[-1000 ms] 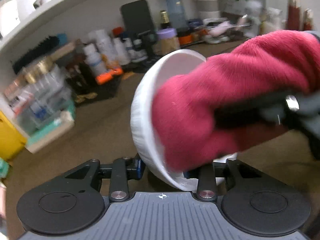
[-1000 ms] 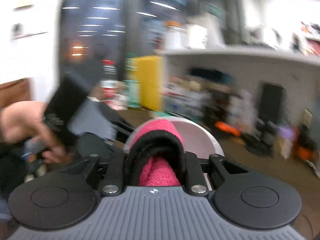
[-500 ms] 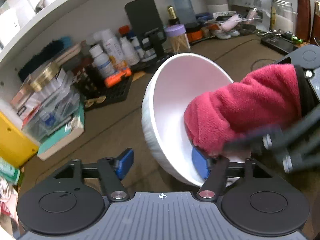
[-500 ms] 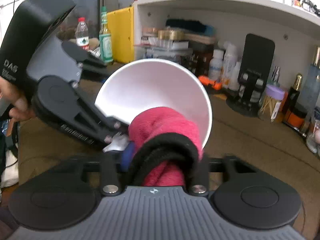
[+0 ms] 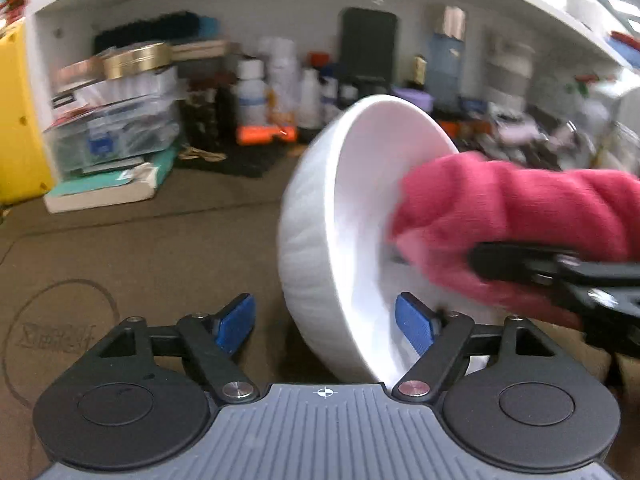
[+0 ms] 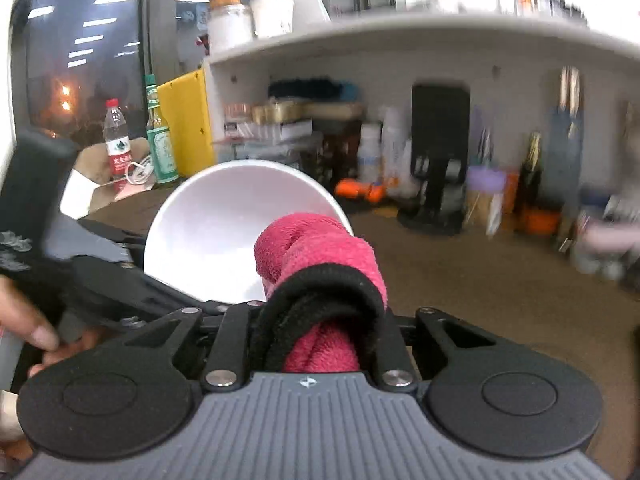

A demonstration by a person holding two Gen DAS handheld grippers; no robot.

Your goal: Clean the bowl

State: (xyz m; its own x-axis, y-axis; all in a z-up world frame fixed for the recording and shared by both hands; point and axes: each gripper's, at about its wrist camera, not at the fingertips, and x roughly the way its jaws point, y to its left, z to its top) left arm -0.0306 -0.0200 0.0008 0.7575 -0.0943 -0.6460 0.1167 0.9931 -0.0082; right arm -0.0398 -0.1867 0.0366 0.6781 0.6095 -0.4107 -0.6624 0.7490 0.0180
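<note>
A white ribbed bowl (image 5: 320,240) stands tilted on its side, its mouth facing right; in the right wrist view the bowl (image 6: 216,240) shows its bare inside. My left gripper (image 5: 325,320) straddles its lower rim and its jaws are closing. One blue pad (image 5: 414,328) sits inside the bowl; the other pad (image 5: 236,322) stands clear of the outer wall. My right gripper (image 6: 320,320) is shut on a red cloth with black trim (image 6: 316,248). That cloth (image 5: 500,208) presses against the bowl's inner wall, with the right gripper (image 5: 560,276) behind it.
A brown mat (image 5: 140,240) covers the table. Bottles, boxes, a gold tin (image 5: 136,54) and a black phone stand (image 5: 368,48) crowd the back under a white shelf (image 6: 400,32). A yellow box (image 6: 188,120) and two bottles stand left. A hand (image 6: 36,336) holds the left gripper.
The left jaws went from clamped on the bowl's rim to standing wide around it, and that gripper rolled. The cloth drew back from covering the bowl to wiping inside it.
</note>
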